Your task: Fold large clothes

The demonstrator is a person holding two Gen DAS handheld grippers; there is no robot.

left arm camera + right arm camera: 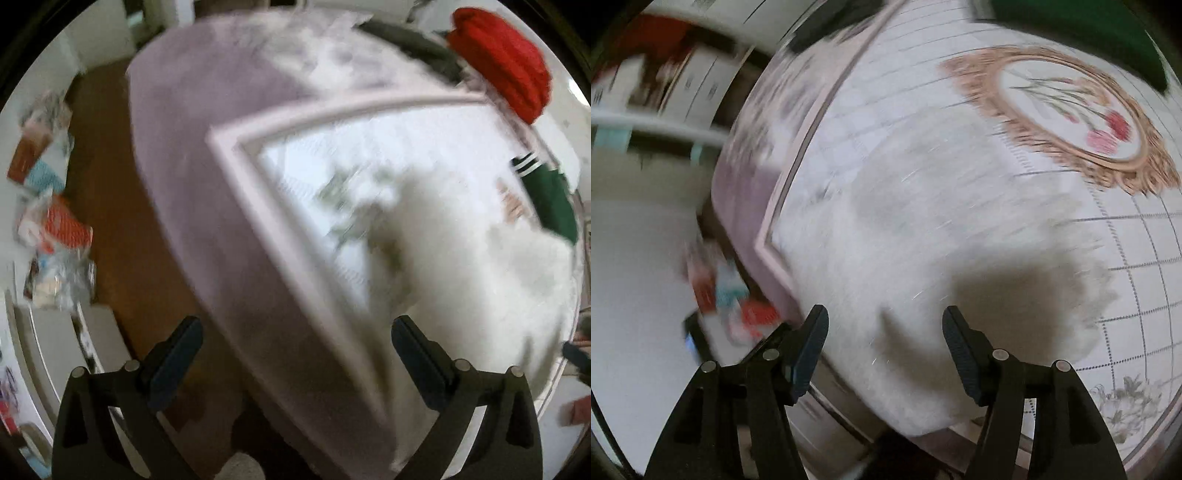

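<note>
No brand, label or legible writing anywhere; blurred marks on the pale cabinet fronts (698,85) at far left of the right wrist view, too smeared to read. Both views heavily motion-blurred.

Fluffy white garment (923,258) bunched in a soft heap on the near left part of the quilted white bedspread with grey grid lines (1137,280), close to the bed's corner. Same white heap (461,266) in the left wrist view, spread toward the right edge, outline hard to trace against the pale cover. Sleeves, collar or hem not distinguishable.

Left gripper (295,354) with jaws wide apart, nothing between them, hovering over the mauve bed skirt (207,147) and pink piped border at the bed's corner. Right gripper (884,347) likewise spread open and empty, directly over the white heap, dark shadow cast on the fabric just beyond; contact with the cloth not determinable.

Gold-framed oval floral medallion (1067,114) printed on the bedspread, far right. Dark green garment with white stripes (546,199) at the right edge, cut off in both views. Red quilted garment (506,62) at far right, dark olive cloth (413,44) beside it. Blurred red, blue and white packages (51,221) on the brown wooden floor (107,184) at left, contents unidentifiable.
</note>
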